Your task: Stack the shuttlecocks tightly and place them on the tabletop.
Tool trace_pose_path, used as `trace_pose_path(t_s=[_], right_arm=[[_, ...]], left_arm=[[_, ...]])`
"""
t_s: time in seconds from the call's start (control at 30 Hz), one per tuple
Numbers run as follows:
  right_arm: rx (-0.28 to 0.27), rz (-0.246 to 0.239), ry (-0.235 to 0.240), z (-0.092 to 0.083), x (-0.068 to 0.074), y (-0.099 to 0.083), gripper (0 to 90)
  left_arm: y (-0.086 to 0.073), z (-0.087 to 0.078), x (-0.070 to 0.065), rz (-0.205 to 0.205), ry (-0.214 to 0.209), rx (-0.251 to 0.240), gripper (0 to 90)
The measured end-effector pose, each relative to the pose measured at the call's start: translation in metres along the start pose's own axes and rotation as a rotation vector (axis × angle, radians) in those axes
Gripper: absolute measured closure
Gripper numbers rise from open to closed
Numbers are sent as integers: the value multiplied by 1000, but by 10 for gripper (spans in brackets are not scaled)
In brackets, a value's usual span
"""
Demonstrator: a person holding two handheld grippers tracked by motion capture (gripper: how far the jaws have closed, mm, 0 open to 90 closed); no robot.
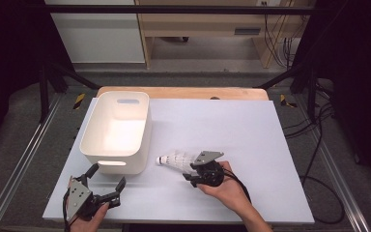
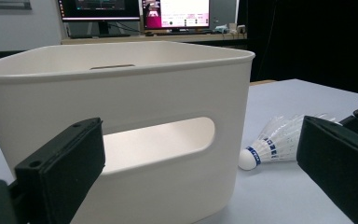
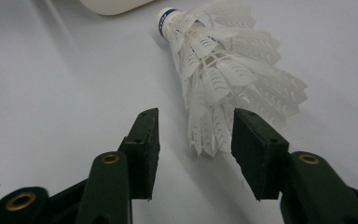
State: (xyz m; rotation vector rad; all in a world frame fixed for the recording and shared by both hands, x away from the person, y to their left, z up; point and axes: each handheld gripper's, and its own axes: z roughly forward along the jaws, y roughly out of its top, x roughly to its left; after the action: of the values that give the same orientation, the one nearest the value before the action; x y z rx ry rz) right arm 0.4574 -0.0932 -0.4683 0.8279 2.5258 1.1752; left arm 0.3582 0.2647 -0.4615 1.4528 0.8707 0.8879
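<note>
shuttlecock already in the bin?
No, the shuttlecock lies on its side on the table, just right of the white bin.

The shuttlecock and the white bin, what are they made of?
The shuttlecock looks like plastic: its white skirt is a moulded lattice with see-through gaps, not real feathers. Its rounded tip, with a blue band, could be cork or foam; hard to tell. The white bin seems to be smooth matte plastic, with rounded corners and a cut-out handle slot.

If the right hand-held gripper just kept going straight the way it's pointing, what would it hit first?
Most likely the white feathered shuttlecock: its skirt lies just ahead of the right hand-held gripper, whose jaws stand open, partly between the tips. Beyond it sits the white plastic bin.
</note>
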Motion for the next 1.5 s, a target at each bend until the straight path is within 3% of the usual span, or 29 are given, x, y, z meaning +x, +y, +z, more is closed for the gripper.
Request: trace_pose_path(t_s=[1.03, 1.5], right_arm=[[-2, 47, -53, -21, -2, -5, 207], [-47, 68, -104, -29, -7, -6, 103]], left_arm=[[0, 0, 0, 2, 0, 0, 11], [0, 0, 0, 0, 2, 1, 10]])
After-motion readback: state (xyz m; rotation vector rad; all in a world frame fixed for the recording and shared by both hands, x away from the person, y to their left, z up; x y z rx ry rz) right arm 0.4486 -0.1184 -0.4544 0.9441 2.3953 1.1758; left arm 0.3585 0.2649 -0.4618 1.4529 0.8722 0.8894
